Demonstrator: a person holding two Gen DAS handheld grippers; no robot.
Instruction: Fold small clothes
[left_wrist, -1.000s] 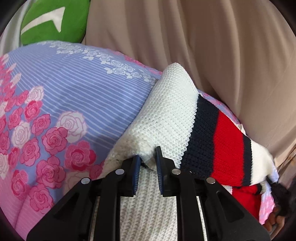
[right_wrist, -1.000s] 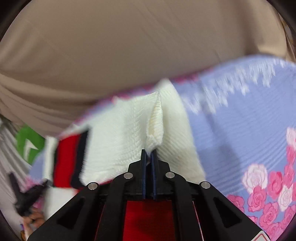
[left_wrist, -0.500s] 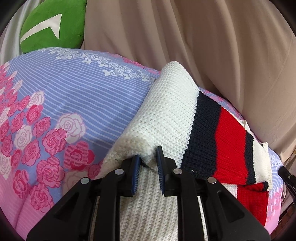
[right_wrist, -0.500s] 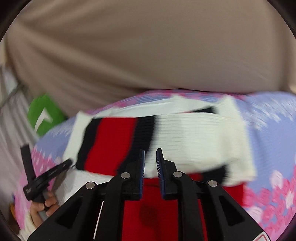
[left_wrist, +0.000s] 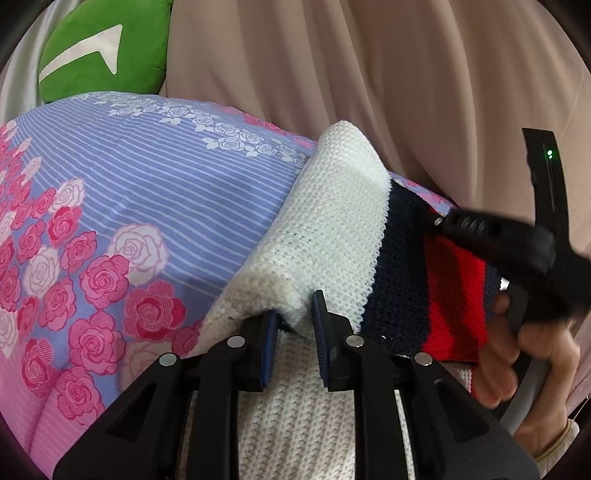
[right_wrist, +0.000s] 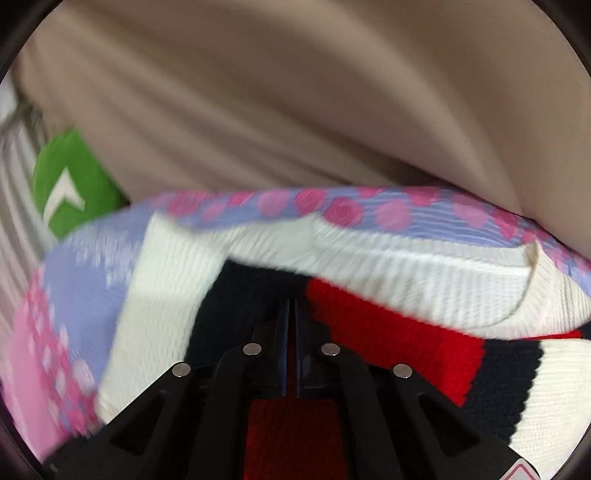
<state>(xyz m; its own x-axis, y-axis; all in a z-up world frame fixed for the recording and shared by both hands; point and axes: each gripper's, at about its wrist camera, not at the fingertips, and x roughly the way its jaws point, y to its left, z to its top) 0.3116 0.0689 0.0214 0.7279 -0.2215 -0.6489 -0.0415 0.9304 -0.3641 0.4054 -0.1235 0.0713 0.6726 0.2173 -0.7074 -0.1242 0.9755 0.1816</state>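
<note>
Lying across the bed (left_wrist: 155, 192), the sweater (left_wrist: 332, 236) fills the lower middle of both wrist views, its white knit body running from the bottom centre of the left view up toward the upper right, where navy and red stripes cross it. A fold is already in it: one white layer lies rolled over the ribbed layer beneath.

The left gripper (left_wrist: 293, 325) sits at the lower centre of its frame with its jaws apart. A rounded lip of the white folded edge bulges into the gap between them, and neither pad seems to press it, so I judge the hold slack or released rather than clamped.

The right gripper (right_wrist: 291, 321) shows at lower centre of its own blurred view. Its jaws stand together with only a thin slit between, over the dark stripe, but I cannot tell whether any knit is pinched there. In the left view the same tool appears at the right edge, held in the right hand (left_wrist: 517, 354), just over the striped end.

What the next move likely turns on: the sweater's long axis runs away from the left jaws toward the upper right of that frame, with the white end nearest the left gripper and the striped end nearest the right. A further fold would bring one end over the other along that axis.

A green cushion (left_wrist: 99, 48) and a beige curtain (left_wrist: 369, 74) lie beyond the bed.
</note>
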